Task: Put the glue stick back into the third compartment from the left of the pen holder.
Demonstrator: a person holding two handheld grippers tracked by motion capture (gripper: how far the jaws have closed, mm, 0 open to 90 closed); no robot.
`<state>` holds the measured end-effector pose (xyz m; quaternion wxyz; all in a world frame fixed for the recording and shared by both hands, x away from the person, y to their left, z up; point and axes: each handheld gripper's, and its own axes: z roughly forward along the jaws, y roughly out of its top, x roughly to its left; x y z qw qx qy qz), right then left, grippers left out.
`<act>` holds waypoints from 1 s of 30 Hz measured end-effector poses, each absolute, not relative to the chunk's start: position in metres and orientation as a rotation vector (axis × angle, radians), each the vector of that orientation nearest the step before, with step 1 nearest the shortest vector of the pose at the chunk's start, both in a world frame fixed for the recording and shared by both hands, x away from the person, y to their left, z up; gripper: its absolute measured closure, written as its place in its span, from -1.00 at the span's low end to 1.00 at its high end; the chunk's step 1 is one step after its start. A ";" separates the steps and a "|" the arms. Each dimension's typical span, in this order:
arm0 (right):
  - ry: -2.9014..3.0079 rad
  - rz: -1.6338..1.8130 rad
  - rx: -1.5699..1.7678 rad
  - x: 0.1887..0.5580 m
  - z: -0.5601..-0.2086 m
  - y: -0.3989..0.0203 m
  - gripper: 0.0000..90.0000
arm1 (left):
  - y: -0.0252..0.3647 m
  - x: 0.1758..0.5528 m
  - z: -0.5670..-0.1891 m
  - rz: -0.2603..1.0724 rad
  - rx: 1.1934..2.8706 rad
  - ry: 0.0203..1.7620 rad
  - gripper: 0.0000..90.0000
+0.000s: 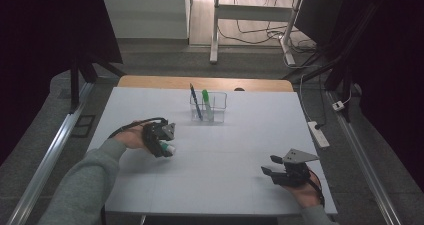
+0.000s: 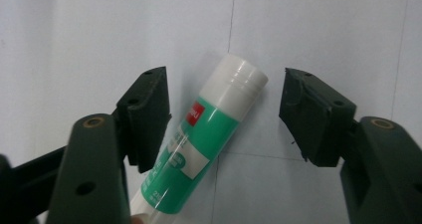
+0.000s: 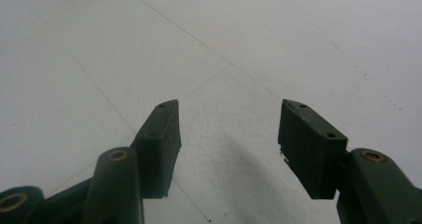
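Dim room, dark edges; soft focus; faint shadows.

Bare table [image 1: 235, 155] before clear holder [image 1: 208, 107]

Glue stick [image 2: 199, 149] on table [image 1: 240, 135] — holder [image 1: 208, 107] behind.

Your table [image 1: 150, 92] has a white top, with a strip of light wood showing along the far edge. Thin lines cross the white top like seams. Near the far middle you see a clear cup [image 1: 218, 106] standing on it, with a blue pen [image 1: 195, 101] and a green marker [image 1: 206, 103] poking up out of it. Closer to you, on your left side, a glue stick [image 2: 209, 134] lies flat on the white top; it is green and white, with a white cap
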<state>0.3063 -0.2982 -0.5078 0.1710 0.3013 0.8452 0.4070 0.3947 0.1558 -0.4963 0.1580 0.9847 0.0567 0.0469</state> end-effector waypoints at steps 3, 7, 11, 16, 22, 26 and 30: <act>2.401 1.155 0.858 0.307 -0.508 -0.298 -0.08 | 0.155 0.395 -0.498 0.138 2.827 0.137 -0.10; 2.402 1.155 0.855 0.306 -0.508 -0.298 -0.08 | 0.153 0.394 -0.499 0.136 2.833 0.100 0.00; 2.402 1.154 0.856 0.307 -0.508 -0.298 -0.08 | 0.151 0.394 -0.502 0.145 2.843 0.058 0.08; 2.401 1.153 0.856 0.307 -0.508 -0.298 -0.08 | 0.148 0.392 -0.505 0.211 2.867 0.003 0.17; 2.401 1.156 0.863 0.307 -0.508 -0.299 -0.09 | 0.147 0.391 -0.507 0.233 2.868 -0.059 0.35; 2.398 1.150 0.865 0.308 -0.509 -0.300 -0.09 | 0.148 0.390 -0.507 0.244 2.864 -0.076 0.41; 2.392 1.161 0.868 0.308 -0.508 -0.300 -0.10 | 0.147 0.388 -0.507 0.260 2.864 -0.087 0.42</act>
